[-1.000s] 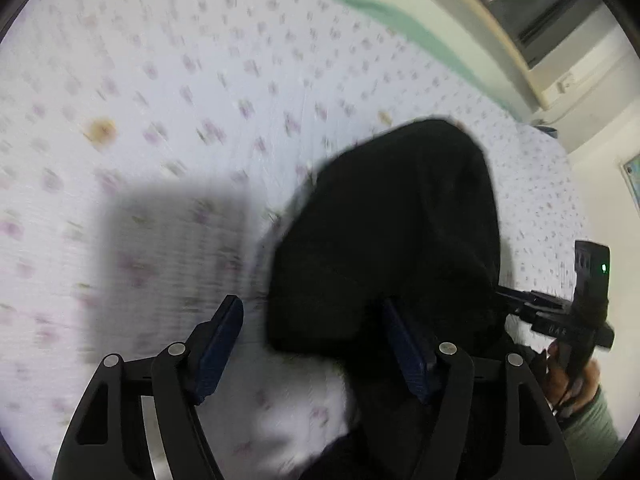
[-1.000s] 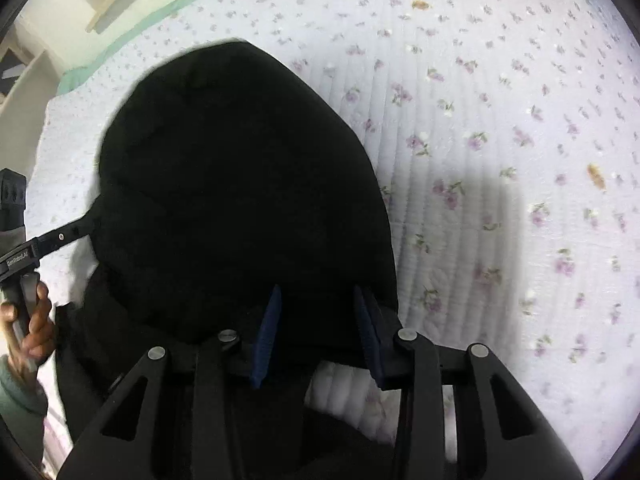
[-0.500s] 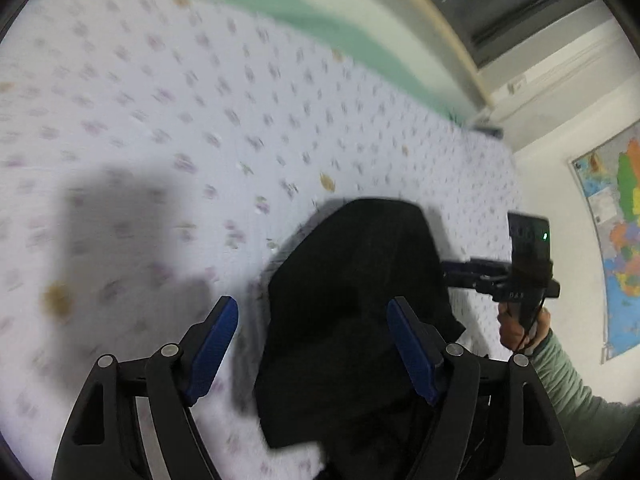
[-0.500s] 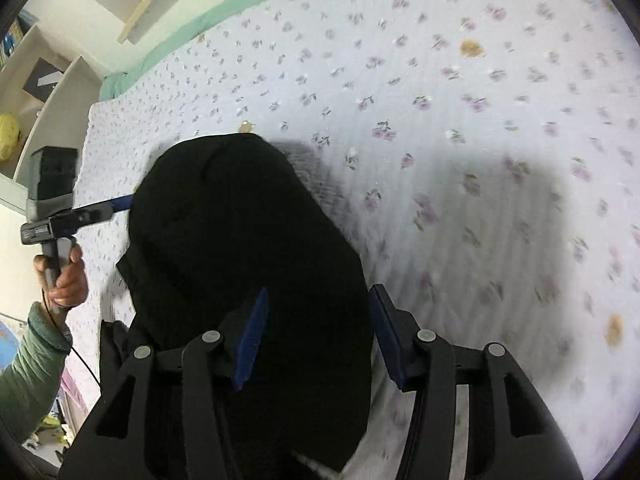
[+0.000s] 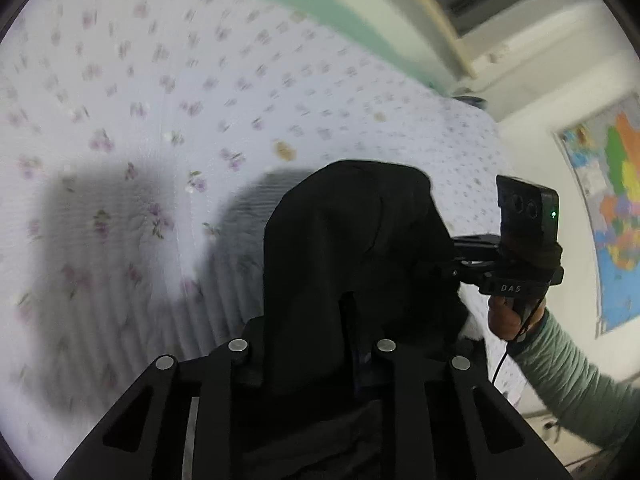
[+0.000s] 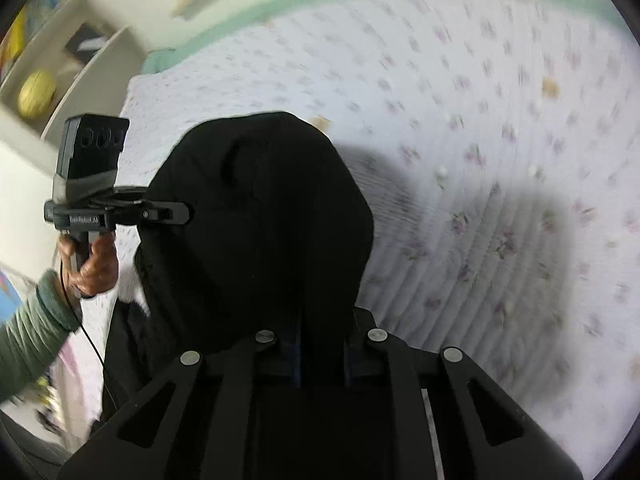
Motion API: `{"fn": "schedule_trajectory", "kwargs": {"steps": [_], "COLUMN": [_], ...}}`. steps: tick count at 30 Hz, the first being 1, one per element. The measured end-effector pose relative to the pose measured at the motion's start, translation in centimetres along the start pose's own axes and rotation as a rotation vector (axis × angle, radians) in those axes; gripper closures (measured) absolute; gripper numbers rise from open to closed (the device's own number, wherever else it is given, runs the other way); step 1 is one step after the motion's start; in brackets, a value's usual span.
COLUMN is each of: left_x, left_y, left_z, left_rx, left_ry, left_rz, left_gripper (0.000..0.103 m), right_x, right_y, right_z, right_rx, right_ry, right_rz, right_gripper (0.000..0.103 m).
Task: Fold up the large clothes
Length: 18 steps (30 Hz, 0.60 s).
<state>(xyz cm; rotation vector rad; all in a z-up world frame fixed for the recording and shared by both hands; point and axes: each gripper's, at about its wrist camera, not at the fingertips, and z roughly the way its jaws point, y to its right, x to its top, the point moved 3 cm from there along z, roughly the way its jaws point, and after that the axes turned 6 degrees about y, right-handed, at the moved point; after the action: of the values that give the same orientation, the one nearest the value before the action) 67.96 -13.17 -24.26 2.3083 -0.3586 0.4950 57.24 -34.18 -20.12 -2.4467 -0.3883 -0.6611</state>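
Note:
A large black garment point(image 5: 352, 240) is held up above a bed with a white floral quilt point(image 5: 160, 140). My left gripper point(image 5: 316, 332) is shut on the garment's near edge, its fingers buried in the cloth. My right gripper point(image 6: 318, 340) is also shut on the black garment point(image 6: 260, 220), which drapes forward over its fingers. In the left wrist view the right gripper point(image 5: 516, 256) reaches into the cloth from the right. In the right wrist view the left gripper point(image 6: 120, 212) reaches in from the left.
The quilt point(image 6: 500, 160) spreads out behind and around the garment, with a green strip point(image 5: 320, 4) along its far side. A shelf with a yellow ball point(image 6: 36, 88) stands at the left. A wall map point(image 5: 608, 220) hangs at the right.
Both grippers were open around the garment half a second ago and have now shut on it. The garment has been lifted off the quilt, and both views are blurred by motion.

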Motion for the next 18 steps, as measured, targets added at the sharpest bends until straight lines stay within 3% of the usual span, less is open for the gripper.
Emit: {"fn": "schedule_trajectory", "kwargs": {"steps": [6, 11, 13, 15, 18], "left_x": [-4.7, -11.7, -14.7, -18.8, -24.6], "left_y": [8.9, 15.9, 17.8, 19.0, 19.0], "left_z": [-8.1, -13.0, -13.7, -14.0, -12.6], "left_rx": [0.011, 0.09, 0.136, 0.228, 0.341], "left_ry": [0.091, 0.107, 0.096, 0.076, 0.008], "left_rz": [0.18, 0.307, 0.338, 0.381, 0.399], "left_gripper": [0.079, 0.079, 0.077, 0.075, 0.072], "right_x": [-3.9, -10.2, -13.4, -17.2, -23.2], "right_y": [-9.2, -15.6, -17.8, -19.7, -21.1], "right_z": [-10.0, -14.9, -15.4, -14.8, -12.3], "right_rx": [-0.075, -0.187, -0.268, -0.325, -0.377], "right_ry": [0.139, 0.151, 0.148, 0.122, 0.018], "right_rz": [-0.141, -0.229, -0.276, -0.306, -0.321], "right_gripper": [0.086, 0.086, 0.086, 0.086, 0.086]}}
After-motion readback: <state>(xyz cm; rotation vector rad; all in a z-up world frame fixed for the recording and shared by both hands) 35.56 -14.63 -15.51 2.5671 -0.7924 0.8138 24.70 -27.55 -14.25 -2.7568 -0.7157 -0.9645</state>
